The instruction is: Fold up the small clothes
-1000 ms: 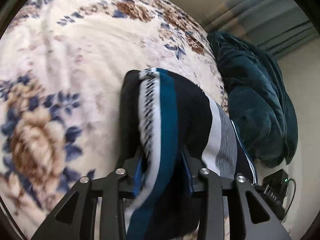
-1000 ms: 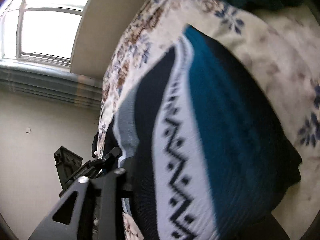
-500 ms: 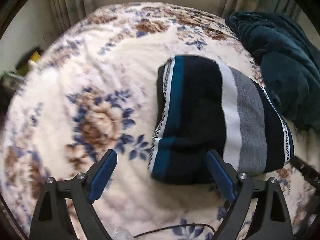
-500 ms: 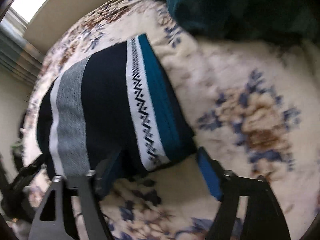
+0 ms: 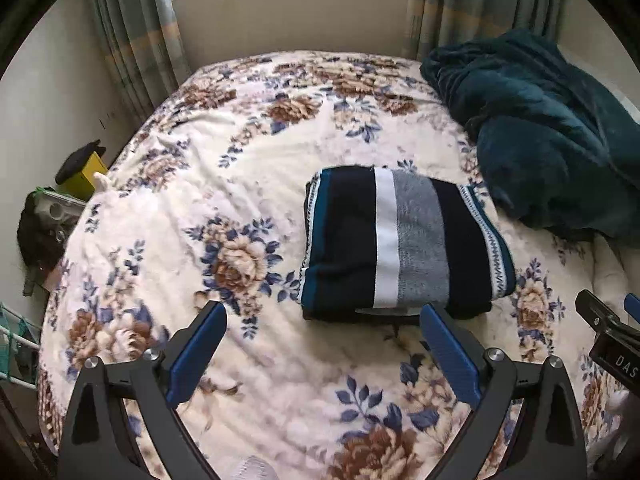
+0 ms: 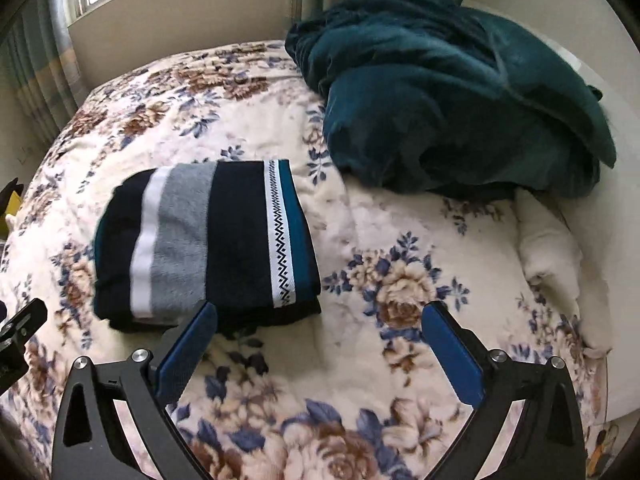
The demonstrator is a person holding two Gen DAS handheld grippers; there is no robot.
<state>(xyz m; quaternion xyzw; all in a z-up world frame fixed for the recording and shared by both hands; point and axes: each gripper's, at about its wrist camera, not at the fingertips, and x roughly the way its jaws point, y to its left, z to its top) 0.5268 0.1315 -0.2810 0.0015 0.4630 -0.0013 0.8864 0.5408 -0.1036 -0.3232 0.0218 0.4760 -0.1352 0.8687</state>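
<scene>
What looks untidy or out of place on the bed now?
The striped garment lies folded in a neat block on the floral bedspread. Only the teal blanket looks untidy: it sits crumpled in a heap beside the garment. Nothing seems spilled or damaged.

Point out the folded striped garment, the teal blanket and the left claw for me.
Folded striped garment (image 5: 404, 240): left wrist view, grey stripe.
Teal blanket (image 6: 452, 92): right wrist view, middle of heap.
Left claw (image 5: 320, 354): left wrist view, midway between fingertips.

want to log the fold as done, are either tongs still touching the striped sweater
Apart. Both wrist views show the left tongs and right tongs open, jaws just opened, nothing between them, raised off the striped sweater, which lies folded on the floral blanket.
</scene>
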